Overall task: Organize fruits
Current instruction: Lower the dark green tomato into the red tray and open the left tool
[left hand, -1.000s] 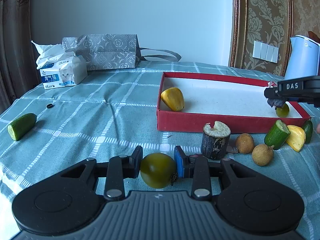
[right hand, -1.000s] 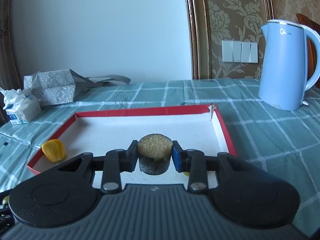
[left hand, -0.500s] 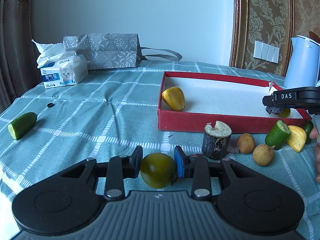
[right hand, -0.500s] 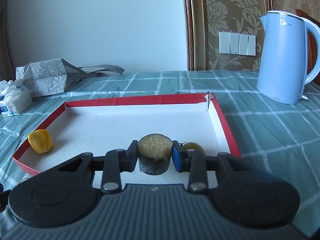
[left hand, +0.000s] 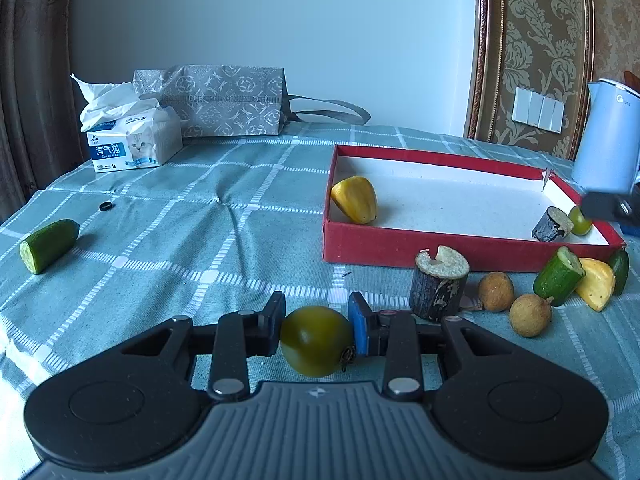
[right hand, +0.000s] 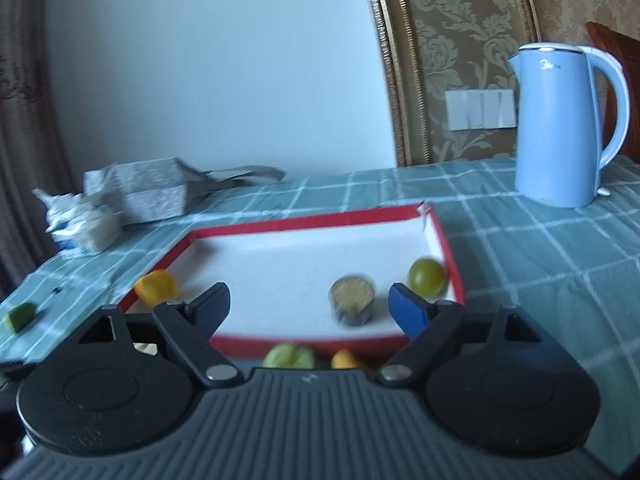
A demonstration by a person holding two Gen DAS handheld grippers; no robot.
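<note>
My left gripper (left hand: pixel 316 318) is shut on a round green fruit (left hand: pixel 316 340), low over the tablecloth. A red box (left hand: pixel 400 248) with a white floor holds a yellow fruit (left hand: pixel 355 199), a dark stub piece (left hand: pixel 552 224) and a small green fruit (left hand: pixel 580 220). My right gripper (right hand: pixel 308 304) is open and empty, above the box's near wall (right hand: pixel 304 342); the dark stub (right hand: pixel 352 300) and the green fruit (right hand: pixel 426 276) lie beyond it. In front of the box lie a bark-covered stub (left hand: pixel 438 280), two brown round fruits (left hand: pixel 496 291), a cucumber piece (left hand: pixel 560 274) and a yellow wedge (left hand: pixel 596 284).
A cucumber half (left hand: pixel 48 245) lies far left on the tablecloth, near a small black ring (left hand: pixel 105 206). A tissue pack (left hand: pixel 132 142) and a grey patterned bag (left hand: pixel 224 100) stand at the back. A blue kettle (right hand: pixel 560 124) stands at the back right.
My right gripper has opened and let go of the dark stub, which now lies in the box by the small green fruit, and has pulled back. My left gripper still holds the green fruit.
</note>
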